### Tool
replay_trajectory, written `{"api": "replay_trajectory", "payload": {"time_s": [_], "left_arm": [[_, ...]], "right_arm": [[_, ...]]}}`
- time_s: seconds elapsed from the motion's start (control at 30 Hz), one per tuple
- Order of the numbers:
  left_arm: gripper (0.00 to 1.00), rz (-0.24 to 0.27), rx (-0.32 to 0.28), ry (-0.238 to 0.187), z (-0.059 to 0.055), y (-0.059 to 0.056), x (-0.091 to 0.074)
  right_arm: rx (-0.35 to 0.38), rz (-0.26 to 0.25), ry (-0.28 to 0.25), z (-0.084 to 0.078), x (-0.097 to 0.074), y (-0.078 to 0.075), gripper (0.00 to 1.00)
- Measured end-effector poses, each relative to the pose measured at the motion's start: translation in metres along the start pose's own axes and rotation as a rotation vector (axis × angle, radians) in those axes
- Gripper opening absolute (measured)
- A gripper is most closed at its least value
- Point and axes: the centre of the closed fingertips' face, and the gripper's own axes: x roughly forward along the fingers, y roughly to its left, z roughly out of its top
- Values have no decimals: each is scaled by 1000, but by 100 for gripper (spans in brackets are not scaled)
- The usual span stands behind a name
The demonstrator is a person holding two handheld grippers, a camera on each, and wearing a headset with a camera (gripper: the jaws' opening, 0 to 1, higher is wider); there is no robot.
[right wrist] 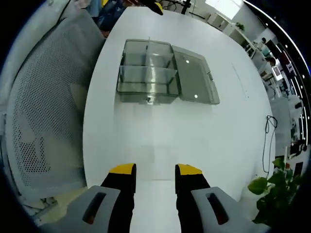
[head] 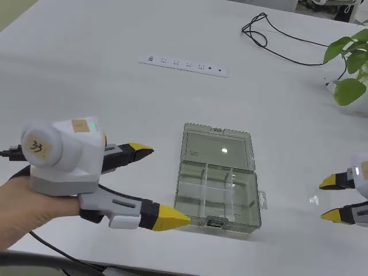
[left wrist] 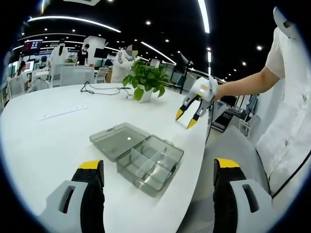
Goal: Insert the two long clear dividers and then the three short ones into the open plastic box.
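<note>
The box (head: 218, 190) lay open on the white table (head: 86, 86), near its front edge, with the lid (head: 217, 146) folded flat on the far side. Clear dividers (head: 206, 185) stood inside the box and split it into compartments; their number was hard to tell. The left gripper (head: 164, 184) hung just left of the box, jaws wide apart and empty, the nearer yellow tip close to the box's front left corner. In its own view the box sat between and beyond the two jaws. The right gripper (head: 325, 200) hovered at the right edge of the head view, well apart from the box, jaws parted and empty. In the right gripper view it pointed toward the box across bare table. Farther back lay a power strip (head: 184, 65) and a black cable (head: 270, 40), with a plant (head: 348, 63) at the far right
</note>
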Motion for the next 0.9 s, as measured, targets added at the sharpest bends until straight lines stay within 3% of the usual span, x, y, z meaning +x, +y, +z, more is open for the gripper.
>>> {"api": "replay_trajectory", "payload": {"time_s": [0.17,0.33,0.43,0.5,0.6,0.77,0.9], "left_arm": [[93,13,-27,0,5,0,7],[84,-6,-149,-36,18,-10,15],[80,-15,-165,-63,28,-15,19],[76,-19,-212,-61,31,-17,23],[71,-38,-261,-80,40,-23,27],[57,-54,-291,-69,46,-33,37],[51,-89,-352,-62,50,-44,46]], "right_arm": [[-39,-49,-40,33,-16,-5,33],[-61,-78,-89,64,-29,-4,33],[-61,-89,-122,83,-36,-2,33],[-60,-94,-140,94,-39,1,33],[-52,-98,-164,107,-43,4,33],[-40,-105,-196,123,-47,9,33],[-34,-102,-220,135,-49,14,33]]}}
